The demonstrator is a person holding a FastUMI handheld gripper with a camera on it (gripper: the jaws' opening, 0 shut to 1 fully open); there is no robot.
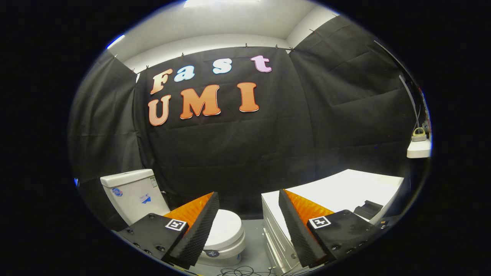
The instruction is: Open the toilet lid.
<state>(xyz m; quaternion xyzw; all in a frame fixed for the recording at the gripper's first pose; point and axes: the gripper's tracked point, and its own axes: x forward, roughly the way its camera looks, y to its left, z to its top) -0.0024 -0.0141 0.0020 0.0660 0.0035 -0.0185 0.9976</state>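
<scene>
the gripper (248, 199) is released: its two fingers stand wide apart with nothing between them but open air and the floor (253, 245) below. the ridged black pads (199, 226) face inward and are backed by orange.

just ahead of and below the left finger lies the toilet lid (228, 227), closed flat on the bowl and partly hidden behind that finger. behind it stands the white tank (132, 191) against the black cloth wall. a white cabinet (337, 191) sits beside the right finger, and loose black cables (239, 271) lie on the floor near the bowl.

handling, as a judgement: the lid appears to be smooth, rigid moulded plastic, light, hinged at the tank end. the glossy surface will likely be slippery against the pads. take hold at the front lip, farthest from the hinge, one finger under the edge and one above, or hook a finger beneath it. lift along the hinge arc toward the tank; do not let the lid drop against the ceramic.
</scene>
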